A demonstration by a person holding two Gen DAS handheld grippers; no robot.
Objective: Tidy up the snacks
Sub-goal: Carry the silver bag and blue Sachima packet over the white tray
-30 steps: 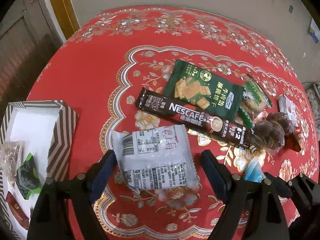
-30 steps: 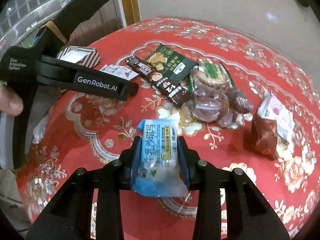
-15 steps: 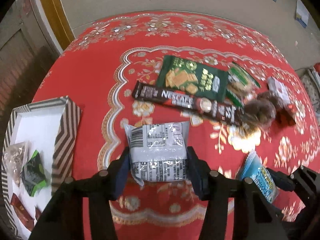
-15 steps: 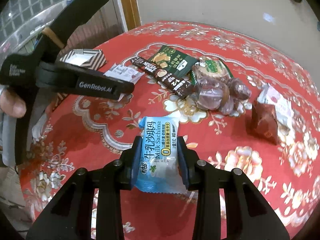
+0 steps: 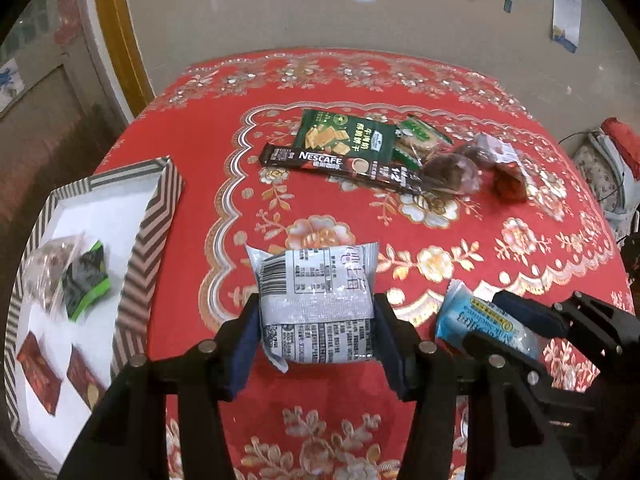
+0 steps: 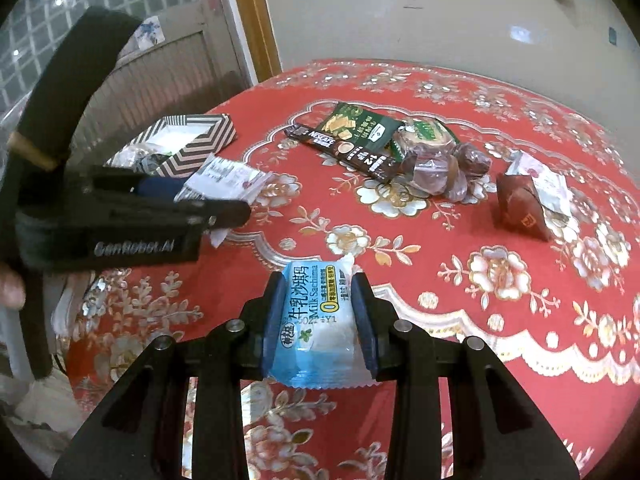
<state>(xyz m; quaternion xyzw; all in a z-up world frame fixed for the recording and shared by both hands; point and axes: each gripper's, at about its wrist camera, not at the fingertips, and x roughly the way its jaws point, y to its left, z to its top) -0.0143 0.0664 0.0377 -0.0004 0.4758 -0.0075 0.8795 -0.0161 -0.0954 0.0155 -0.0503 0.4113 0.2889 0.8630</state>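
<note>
— Left wrist view, largest item first?
— Red tablecloth (image 5: 192, 216); striped box (image 5: 156, 216) at its left edge. Left gripper (image 5: 316, 334) clamps a silver packet (image 5: 316, 304) between both pads, barcode up, lifted above the cloth.

— Right wrist view?
— Right gripper (image 6: 318, 320) grips a blue packet (image 6: 316, 320), printed "Milk Sachima".

— Loose stock?
— Green cracker bag (image 6: 360, 126), then a coffee stick (image 6: 348, 152) marked "NESCAFE", well ahead of both grippers.
</note>
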